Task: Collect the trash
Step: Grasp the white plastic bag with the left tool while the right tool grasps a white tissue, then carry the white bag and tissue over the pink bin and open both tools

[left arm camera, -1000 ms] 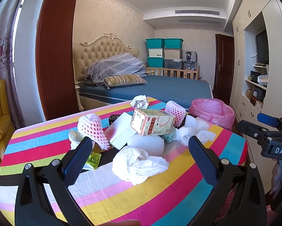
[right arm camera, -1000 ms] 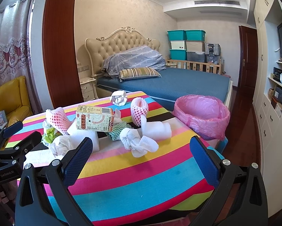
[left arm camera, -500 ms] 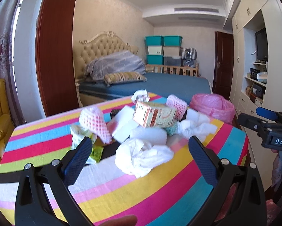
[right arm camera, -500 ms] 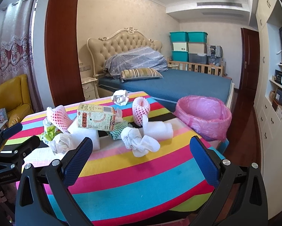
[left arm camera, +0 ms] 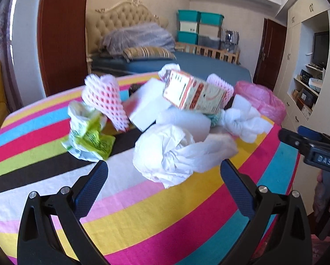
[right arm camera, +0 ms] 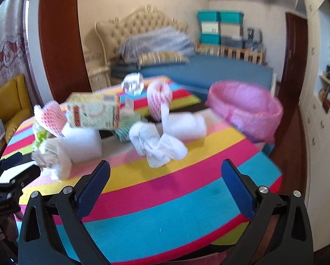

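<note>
Striped cloth (left arm camera: 143, 216) in pink, yellow, blue and black covers the table under a heap of trash. From the left wrist view, the left gripper (left arm camera: 164, 187) hangs with its jaws spread wide and empty, a crumpled white bag (left arm camera: 171, 152) lying on the cloth just beyond and between its fingertips. At 10 o'clock of that bag sits a green wrapper (left arm camera: 87, 132), with a pink foam net (left arm camera: 104, 99) beside it; a carton (left arm camera: 193, 95) rests tilted on top of the heap at 12 o'clock. From the right wrist view, the right gripper (right arm camera: 165, 181) is likewise wide open and holds nothing, with a knotted white wad (right arm camera: 156, 143) ahead of its fingertips. A pink-lined bin (right arm camera: 246, 108) stands off the table's edge at 2 o'clock.
</note>
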{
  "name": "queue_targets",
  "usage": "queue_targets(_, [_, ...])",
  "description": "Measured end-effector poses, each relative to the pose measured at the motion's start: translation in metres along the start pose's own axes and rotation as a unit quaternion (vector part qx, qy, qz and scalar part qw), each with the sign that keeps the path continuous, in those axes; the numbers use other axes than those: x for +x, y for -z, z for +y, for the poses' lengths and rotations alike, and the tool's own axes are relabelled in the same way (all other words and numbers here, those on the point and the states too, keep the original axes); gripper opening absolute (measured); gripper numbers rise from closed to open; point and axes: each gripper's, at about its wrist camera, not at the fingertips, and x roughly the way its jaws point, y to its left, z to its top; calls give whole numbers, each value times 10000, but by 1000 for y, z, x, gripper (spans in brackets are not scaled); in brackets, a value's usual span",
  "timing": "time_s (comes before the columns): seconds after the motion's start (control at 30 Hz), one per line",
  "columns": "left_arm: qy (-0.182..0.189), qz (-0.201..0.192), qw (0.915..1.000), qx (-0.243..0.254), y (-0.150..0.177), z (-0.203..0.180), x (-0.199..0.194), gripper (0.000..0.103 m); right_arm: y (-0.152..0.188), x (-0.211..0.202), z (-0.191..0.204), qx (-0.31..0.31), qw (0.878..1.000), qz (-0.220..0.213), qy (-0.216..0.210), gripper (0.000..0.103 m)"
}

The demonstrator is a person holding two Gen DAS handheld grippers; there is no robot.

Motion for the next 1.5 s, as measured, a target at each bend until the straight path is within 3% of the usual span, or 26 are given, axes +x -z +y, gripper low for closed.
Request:
queue_targets(0.23, [-221,197,9993,238,-7,-5,26,98,-19,53,-6,233,9976,598,-254,92])
queue_targets(0.4, [-230,465,9986,-31,-15,7,45,98,-34,78,6,38,9962,800,-355,91])
queue_targets(0.53, [-350,564,9978,80,-22,11,56,98,-42,92,21,-267,9944,908,-481,74])
queue_targets(0.67, [-371,613,9972,218,-27,7,64,85,-43,101,30,-429,9923,1030,-544,55])
queue_targets(0.8, [-303,657,9970,287,-28,5,71,70,-40,102,31,-541,9915,1015,-612,48])
queue_targets(0.87, [-244,673,9968,353,-28,2,74,55,-38,98,31,-613,9912,958,-670,45])
queue_targets(1.07, [-401,512,9970,430,-30,1,73,43,-30,86,22,-474,9920,815,-845,42])
queue_targets(1.5, [-512,-423,9974,294,-44,-6,28,40,-26,60,-4,-131,9942,389,-997,42])
